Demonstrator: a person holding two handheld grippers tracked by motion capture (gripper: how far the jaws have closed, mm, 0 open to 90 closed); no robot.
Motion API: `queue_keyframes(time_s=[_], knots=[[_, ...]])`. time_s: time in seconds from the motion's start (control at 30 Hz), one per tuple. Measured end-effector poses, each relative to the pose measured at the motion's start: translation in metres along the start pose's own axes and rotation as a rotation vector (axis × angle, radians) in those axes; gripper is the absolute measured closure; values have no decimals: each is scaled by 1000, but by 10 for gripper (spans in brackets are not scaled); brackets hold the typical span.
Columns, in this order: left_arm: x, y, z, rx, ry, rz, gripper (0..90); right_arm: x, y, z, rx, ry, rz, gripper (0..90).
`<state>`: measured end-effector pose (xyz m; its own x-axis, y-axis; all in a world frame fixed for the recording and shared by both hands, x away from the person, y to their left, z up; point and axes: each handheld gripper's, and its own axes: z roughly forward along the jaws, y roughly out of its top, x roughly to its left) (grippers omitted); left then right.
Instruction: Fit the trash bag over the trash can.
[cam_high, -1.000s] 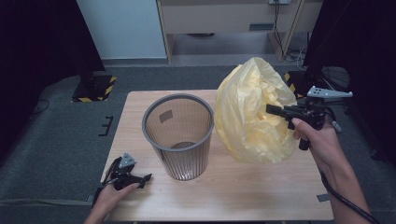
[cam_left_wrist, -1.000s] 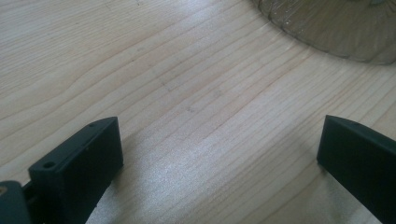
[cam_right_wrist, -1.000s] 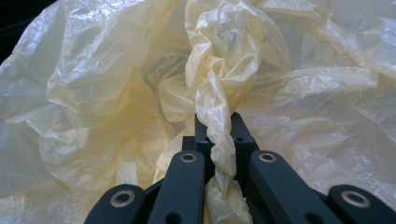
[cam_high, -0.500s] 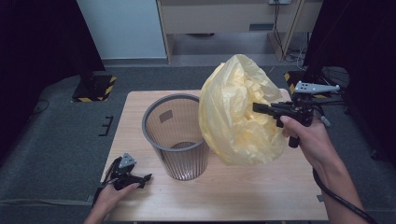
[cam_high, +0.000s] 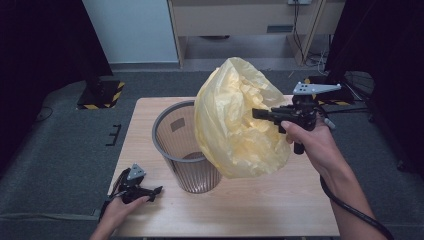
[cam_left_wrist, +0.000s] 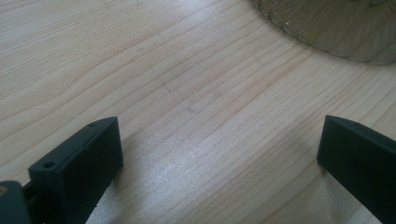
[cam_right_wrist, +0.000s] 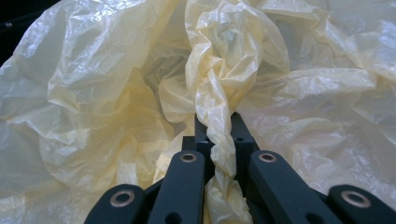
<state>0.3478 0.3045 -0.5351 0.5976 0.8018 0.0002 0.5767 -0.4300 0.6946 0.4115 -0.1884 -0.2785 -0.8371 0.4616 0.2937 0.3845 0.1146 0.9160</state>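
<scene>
Crinkly yellow bag (cam_high: 235, 125) shifted over mesh bin (cam_high: 182, 145); right hand-held gripper (cam_high: 260, 114) pinching twisted plastic; left hand-held gripper (cam_high: 155, 190) open

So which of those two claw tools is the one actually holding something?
The right gripper, raised beside the mesh bin: its jaws pinch a twisted fold of the yellow bag. The left gripper rests low on the table, jaws apart with nothing between them.

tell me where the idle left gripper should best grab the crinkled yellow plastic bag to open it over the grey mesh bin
Probably the loose lower hem of the yellow plastic bag, coming from the left: the right gripper already pinches a twisted fold on the far side, and the hem hangs free above the grey mesh bin.
</scene>
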Motion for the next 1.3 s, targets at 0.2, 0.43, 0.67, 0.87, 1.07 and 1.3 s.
queue_keyframes(time_s=[0.2,0.43,0.67,0.87,1.07,1.3], knots=[[0,0,0,0,0,0,0,5,4,9,2,7,-4,867],[0,0,0,0,0,0,0,10,9,19,19,11,-13,867],[0,0,0,0,0,0,0,23,19,29,33,19,-27,867],[0,0,0,0,0,0,0,31,25,42,58,24,-36,867],[0,0,0,0,-1,0,0,40,30,57,96,28,-50,867],[0,0,0,0,0,1,0,48,36,68,134,20,-62,867]])
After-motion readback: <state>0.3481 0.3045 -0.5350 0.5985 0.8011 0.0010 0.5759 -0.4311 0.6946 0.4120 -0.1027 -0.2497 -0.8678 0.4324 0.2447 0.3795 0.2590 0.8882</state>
